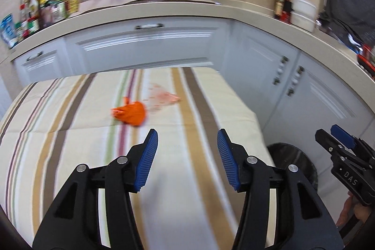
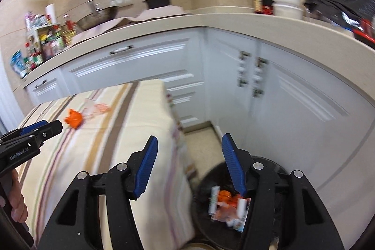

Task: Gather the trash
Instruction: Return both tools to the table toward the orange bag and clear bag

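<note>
While two scraps wait on the striped cloth of the bench, hovering above its near half: left gripper, jaws parted and bare, nothing between the blue pads; aimed toward the orange wrapper, which lies past the fingertips, a little left of centre, apart from them. Just right of that wrapper, perhaps touching it: a clear wrapper with reddish print, lying flat; long axis running from near-left to far-right, its pinched end pointing right and slightly far. Orange wrapper crumpled into a lump, no clear long axis, a small twisted tip sticking up at its far-left side; blur hiding finer detail.

Off the right edge of the bench, on the floor: a dark bin, set close, probably so that a short swing carries each piece across; inside it, a heap of orange-and-white packets already collected. Poised over the bin: right gripper, likewise released and holding nothing. Likely next: reach, pinch the orange lump, carry rightward.
</note>
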Available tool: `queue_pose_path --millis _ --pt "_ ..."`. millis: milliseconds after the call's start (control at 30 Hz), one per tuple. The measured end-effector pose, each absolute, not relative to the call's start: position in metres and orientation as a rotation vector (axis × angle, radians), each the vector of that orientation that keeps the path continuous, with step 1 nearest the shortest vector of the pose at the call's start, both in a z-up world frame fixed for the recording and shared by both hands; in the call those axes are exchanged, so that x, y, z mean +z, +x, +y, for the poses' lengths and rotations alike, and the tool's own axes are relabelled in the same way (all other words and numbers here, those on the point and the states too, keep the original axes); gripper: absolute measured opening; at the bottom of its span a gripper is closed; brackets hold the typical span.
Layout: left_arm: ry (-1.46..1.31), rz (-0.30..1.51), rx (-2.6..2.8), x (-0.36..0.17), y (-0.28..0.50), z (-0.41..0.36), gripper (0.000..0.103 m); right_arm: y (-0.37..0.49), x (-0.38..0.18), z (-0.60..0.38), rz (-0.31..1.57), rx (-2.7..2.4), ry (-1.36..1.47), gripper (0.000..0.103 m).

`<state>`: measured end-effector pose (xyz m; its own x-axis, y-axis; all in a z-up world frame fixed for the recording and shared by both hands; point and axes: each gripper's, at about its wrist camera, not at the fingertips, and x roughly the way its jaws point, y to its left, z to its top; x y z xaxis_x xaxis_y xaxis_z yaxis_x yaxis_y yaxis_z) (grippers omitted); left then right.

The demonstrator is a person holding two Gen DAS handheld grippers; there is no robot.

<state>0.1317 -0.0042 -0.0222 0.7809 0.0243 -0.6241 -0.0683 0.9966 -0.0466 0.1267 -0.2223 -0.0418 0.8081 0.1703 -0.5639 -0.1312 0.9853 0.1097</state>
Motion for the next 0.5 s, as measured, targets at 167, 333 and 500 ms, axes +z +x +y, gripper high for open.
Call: queue_pose_path --millis 167,333,500 --pt "-0.098 0.663 0.145 -0.019 0.125 0.045 0.052 0.136 -0.035 -0.177 0.606 0.257 0.04 0.057" --pt "-0.128 0.661 0.231 -0.019 0.117 0.09 0.053 0.149 -0.031 -0.14 0.612 0.333 0.026 0.058" --pt "-0.163 0.662 0.293 -0.022 0.11 0.129 0.053 0.162 -0.03 -0.105 0.622 0.372 -0.001 0.058"
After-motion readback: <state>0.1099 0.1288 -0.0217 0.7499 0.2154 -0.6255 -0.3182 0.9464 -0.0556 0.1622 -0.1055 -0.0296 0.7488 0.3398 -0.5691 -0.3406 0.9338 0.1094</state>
